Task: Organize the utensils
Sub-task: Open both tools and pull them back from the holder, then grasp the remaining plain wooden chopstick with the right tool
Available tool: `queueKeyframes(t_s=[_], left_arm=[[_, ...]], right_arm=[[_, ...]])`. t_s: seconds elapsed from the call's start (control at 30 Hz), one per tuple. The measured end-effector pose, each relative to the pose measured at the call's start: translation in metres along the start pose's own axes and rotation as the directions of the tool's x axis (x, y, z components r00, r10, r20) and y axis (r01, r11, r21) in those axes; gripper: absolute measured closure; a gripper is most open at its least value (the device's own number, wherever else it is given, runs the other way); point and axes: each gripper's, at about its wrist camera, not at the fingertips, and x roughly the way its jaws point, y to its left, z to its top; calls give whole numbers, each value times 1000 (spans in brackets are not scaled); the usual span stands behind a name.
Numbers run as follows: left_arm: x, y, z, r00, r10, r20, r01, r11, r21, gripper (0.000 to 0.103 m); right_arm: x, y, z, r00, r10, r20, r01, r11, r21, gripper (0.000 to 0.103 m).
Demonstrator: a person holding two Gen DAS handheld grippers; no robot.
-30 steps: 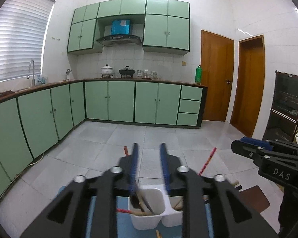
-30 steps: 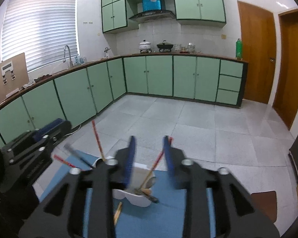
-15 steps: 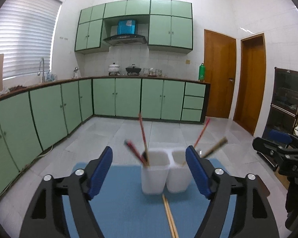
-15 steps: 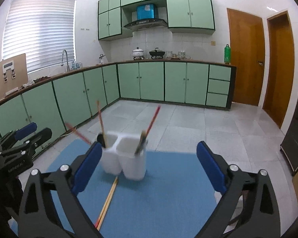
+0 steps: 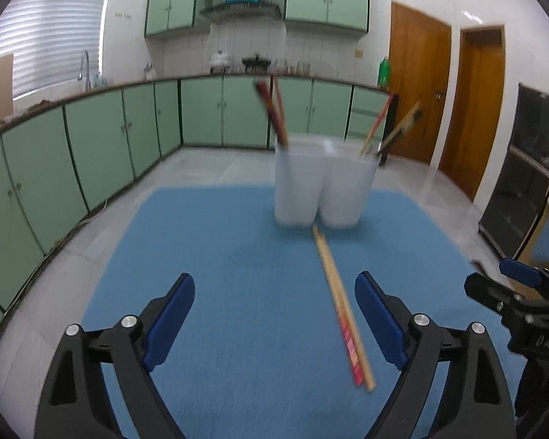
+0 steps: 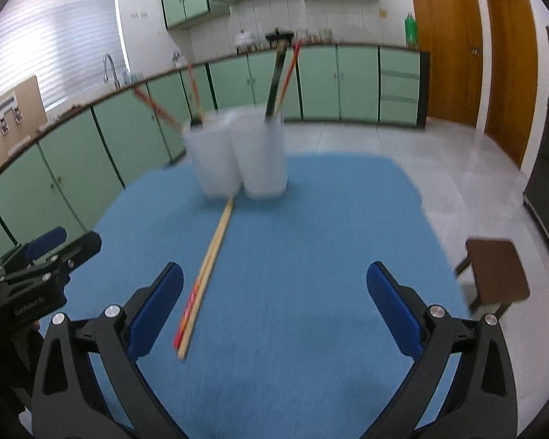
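Note:
A white two-compartment holder (image 5: pixel 320 183) stands at the far end of a blue mat (image 5: pixel 238 311); it also shows in the right wrist view (image 6: pixel 241 157). Red and wooden chopsticks and a dark utensil stick out of it. A pair of chopsticks (image 5: pixel 342 307), wooden with red ends, lies loose on the mat in front of the holder, also in the right wrist view (image 6: pixel 205 274). My left gripper (image 5: pixel 274 311) is open and empty, low over the mat. My right gripper (image 6: pixel 274 300) is open and empty; the loose chopsticks lie just inside its left finger.
The mat covers a table whose edges fall off to a tiled kitchen floor. A brown stool (image 6: pixel 494 270) stands to the right. Green cabinets (image 5: pixel 73 153) line the left and back walls. The other gripper shows at each view's side (image 5: pixel 523 303).
Both grippers have opened wide and pulled back and down from the holder. The holder now stands farther ahead and the loose chopsticks on the mat have come into view.

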Motion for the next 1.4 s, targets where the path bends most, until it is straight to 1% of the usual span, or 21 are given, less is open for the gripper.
queueKeyframes(t_s=[0.2, 0.3, 0.53, 0.83, 1.0, 1.07, 1.13, 1.2, 1.23, 1.27, 1.3, 1.33, 1.4], left_arm=[[13, 8, -33, 996, 30, -85, -30, 1000, 2, 16], [15, 12, -43, 993, 38, -108, -39, 999, -5, 15], [20, 16, -54, 988, 57, -140, -57, 998, 2, 16], [23, 25, -56, 984, 56, -167, -59, 998, -11, 16], [24, 28, -57, 983, 53, -175, -59, 998, -25, 15], [25, 28, -56, 983, 53, -177, -58, 998, -26, 15], [25, 28, -56, 982, 51, -179, -57, 998, -25, 15], [26, 27, -56, 982, 52, -183, -57, 998, -23, 15], [26, 27, -56, 981, 52, -185, -57, 998, -22, 15], [26, 27, -57, 981, 53, -186, -58, 998, -21, 15], [26, 27, -57, 981, 53, -186, -58, 998, -21, 15], [26, 27, -57, 981, 53, -188, -58, 998, -21, 15], [27, 27, -56, 980, 55, -189, -60, 998, -20, 15]], right_arm=[[16, 18, -33, 996, 0, -86, 0, 1000, 3, 6], [22, 26, -44, 993, 8, -116, -7, 1000, 9, 6], [29, 42, -51, 988, 20, -154, -22, 1000, -11, 6], [36, 58, -52, 984, 14, -179, -27, 997, -71, 7], [42, 64, -51, 982, 8, -191, -26, 996, -90, 21], [44, 65, -51, 980, 3, -198, -22, 995, -96, 22], [46, 66, -51, 979, -3, -202, -17, 995, -99, 27], [48, 66, -51, 978, -8, -209, -14, 995, -102, 35], [48, 67, -51, 977, -11, -212, -11, 994, -105, 36], [48, 67, -51, 977, -15, -212, -9, 994, -108, 39], [48, 68, -52, 977, -18, -211, -6, 994, -112, 46], [49, 68, -52, 977, -21, -211, -4, 993, -118, 49], [49, 69, -52, 978, -19, -210, -7, 992, -124, 61]])
